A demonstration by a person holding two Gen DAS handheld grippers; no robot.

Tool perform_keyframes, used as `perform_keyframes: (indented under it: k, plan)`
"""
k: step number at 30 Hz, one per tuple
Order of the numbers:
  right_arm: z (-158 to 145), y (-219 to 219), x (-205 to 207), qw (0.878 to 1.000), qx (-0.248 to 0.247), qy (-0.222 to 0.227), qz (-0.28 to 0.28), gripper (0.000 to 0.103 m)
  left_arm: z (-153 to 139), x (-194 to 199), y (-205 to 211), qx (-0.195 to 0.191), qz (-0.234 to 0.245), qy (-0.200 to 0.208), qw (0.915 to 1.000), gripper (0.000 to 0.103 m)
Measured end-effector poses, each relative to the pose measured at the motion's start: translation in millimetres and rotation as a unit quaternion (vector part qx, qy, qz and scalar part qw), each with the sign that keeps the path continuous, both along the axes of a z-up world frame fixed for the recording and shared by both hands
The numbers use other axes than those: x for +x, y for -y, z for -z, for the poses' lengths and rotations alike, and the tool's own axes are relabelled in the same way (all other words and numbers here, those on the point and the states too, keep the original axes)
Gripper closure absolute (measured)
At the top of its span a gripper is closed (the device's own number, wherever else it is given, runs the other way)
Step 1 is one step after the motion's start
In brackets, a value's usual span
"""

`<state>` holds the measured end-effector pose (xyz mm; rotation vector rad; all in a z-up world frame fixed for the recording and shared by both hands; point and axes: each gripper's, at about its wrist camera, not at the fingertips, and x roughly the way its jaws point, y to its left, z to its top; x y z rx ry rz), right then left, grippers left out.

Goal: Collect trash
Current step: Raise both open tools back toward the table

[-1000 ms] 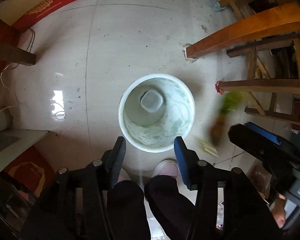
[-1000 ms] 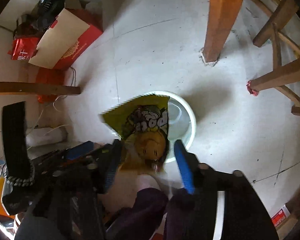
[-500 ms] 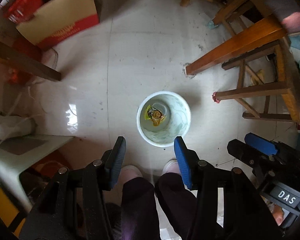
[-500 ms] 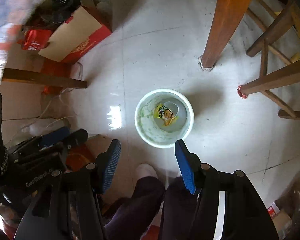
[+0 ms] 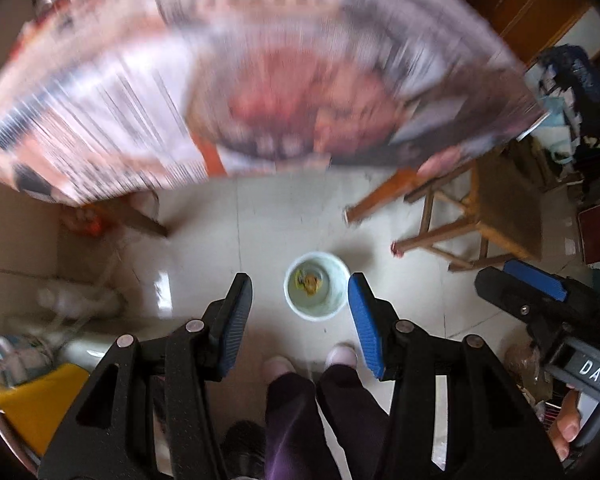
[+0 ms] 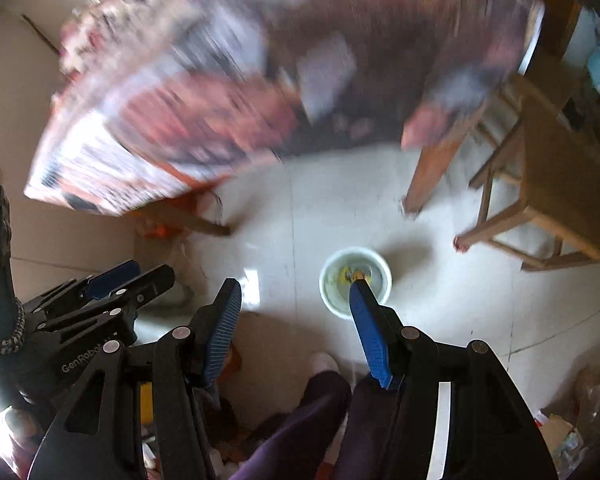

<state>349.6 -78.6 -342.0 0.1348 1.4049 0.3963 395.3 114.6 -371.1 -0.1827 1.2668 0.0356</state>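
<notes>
We are holding both tongs high above a pale tiled floor [image 5: 260,216], looking down at the white bin [image 5: 317,291] that is standing on it. The left tongs [image 5: 300,295] are spread wide with nothing between their 2 blue pads, and the right tongs [image 6: 294,299] are spread wide and empty too. The yellow snack wrapper [image 5: 310,281] is lying inside the bin, on its bottom.

Taking the bin as our landmark: our 2 feet in light slippers [image 5: 342,356] are standing just on the near side of it. Beyond the bin, a desk under a printed tablecloth [image 5: 240,80] is filling the upper part of both views, blurred so badly that we cannot read the print. To the right of the bin, a wooden stool [image 5: 500,200] is standing near it on splayed legs, with a desk leg [image 6: 432,172] just beyond. To the left of the bin, the tiles are catching a bright window reflection [image 5: 165,294], and farther left a white bundle [image 5: 80,300] is lying by the wall. A yellow object [image 5: 40,404] is sitting well to the near left.
</notes>
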Motion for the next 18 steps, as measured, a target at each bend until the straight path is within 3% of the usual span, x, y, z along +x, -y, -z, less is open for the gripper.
perform_keyframes:
  k: [9, 18]
  plan:
    - [-151.1, -9.3, -11.2, 0.992, 0.008, 0.129, 0.015, 0.05, -142.7, -24.0, -8.8, 0.005, 0.007, 0.124, 0.9922, 0.054]
    - [-243.3, -2.4, -23.2, 0.97, 0.015, 0.236, 0.049, 0.05, -243.4, -45.0, -7.4, 0.026, 0.04, 0.231, 0.9719, 0.046]
